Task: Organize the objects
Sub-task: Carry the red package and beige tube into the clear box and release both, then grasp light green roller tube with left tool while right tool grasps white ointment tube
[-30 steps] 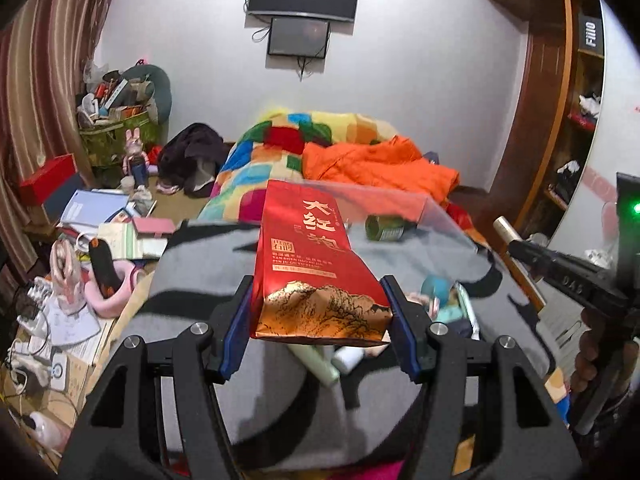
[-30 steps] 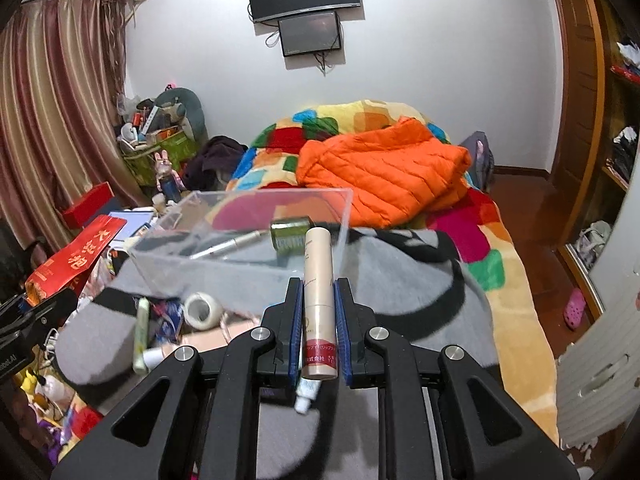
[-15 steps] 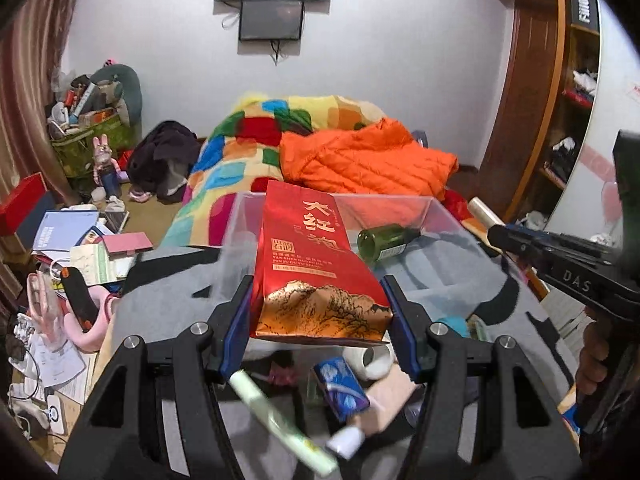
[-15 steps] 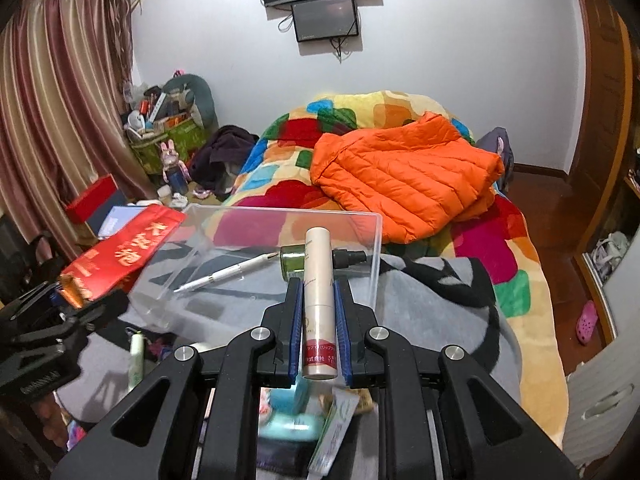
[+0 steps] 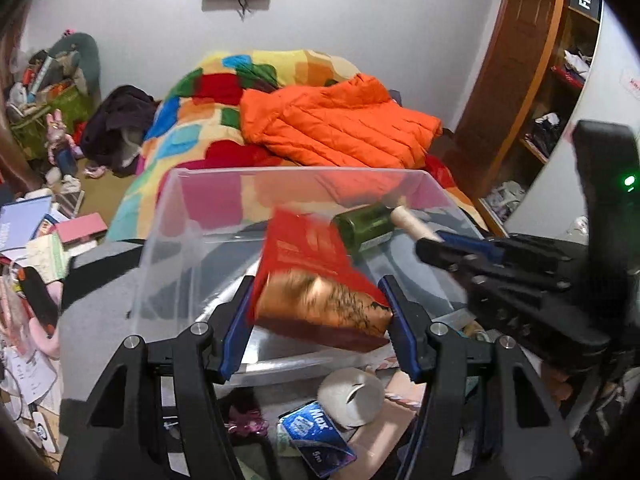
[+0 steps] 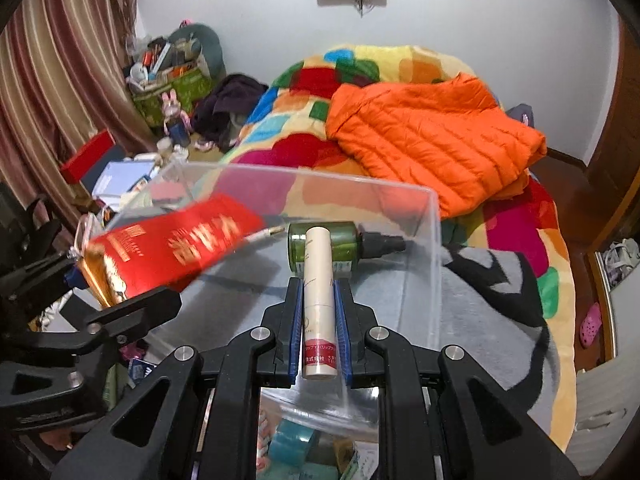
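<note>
— What has the left gripper got?
— A red tea packet with a gold end, pinched between the blue pads, jaws spread only as wide as the packet. It hangs tilted over the clear plastic bin, nose pointing in toward twelve o'clock. The packet is blurred, so I can't read its print from that side.
— And the right gripper?
— Nearly closed, clamped on a slim cream tube that runs straight out along the fingers, its tip over the bin's inside.
— Anything in the bin?
— A green bottle with a black nozzle lies on its side at the far wall, just beyond the tube's tip. A pen lies at its nine o'clock, partly behind the packet.
— Where does the bin sit?
— On a grey and black blanket on the bed, with an orange puffer jacket beyond at one o'clock. A tape roll and a small blue pack lie just outside the near wall.
</note>
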The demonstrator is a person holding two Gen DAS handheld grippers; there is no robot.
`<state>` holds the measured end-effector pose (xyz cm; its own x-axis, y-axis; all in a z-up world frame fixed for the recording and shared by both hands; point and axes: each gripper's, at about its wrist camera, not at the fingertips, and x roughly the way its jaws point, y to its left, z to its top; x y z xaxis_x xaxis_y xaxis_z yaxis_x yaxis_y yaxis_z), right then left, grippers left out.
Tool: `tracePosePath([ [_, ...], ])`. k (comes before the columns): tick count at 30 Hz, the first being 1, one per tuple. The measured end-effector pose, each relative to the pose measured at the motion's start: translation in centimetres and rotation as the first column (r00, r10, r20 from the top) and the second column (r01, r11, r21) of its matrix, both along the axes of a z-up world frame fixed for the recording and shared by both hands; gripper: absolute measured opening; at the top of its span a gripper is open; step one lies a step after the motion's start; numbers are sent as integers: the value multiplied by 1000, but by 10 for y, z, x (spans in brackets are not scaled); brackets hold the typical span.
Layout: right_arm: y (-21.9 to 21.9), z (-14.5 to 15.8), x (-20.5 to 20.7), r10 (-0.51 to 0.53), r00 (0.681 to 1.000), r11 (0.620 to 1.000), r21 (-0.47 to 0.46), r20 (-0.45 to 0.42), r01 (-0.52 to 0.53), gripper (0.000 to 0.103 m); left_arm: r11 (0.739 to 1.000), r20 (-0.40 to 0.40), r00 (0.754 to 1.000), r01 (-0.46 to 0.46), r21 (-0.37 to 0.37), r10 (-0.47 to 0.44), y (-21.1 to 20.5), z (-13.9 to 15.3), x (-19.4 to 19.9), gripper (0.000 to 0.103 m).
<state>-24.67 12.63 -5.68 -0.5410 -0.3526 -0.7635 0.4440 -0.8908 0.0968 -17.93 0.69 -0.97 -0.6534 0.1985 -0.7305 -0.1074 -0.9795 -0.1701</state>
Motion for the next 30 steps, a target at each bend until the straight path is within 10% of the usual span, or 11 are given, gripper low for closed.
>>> tracePosePath([
  [9, -6, 2, 12, 16, 999, 998, 66, -29, -14, 15, 999, -18, 1000, 4, -39, -5, -1, 12, 9, 60],
  [20, 18, 41, 56, -13, 985, 999, 43, -171, 21, 52, 996, -136, 990, -43, -72, 33, -17, 49, 55, 84],
  [30, 55, 14, 86, -104, 986, 993, 33, -130, 109, 55, 991, -28, 995, -100, -84, 98, -40, 0, 94, 88],
])
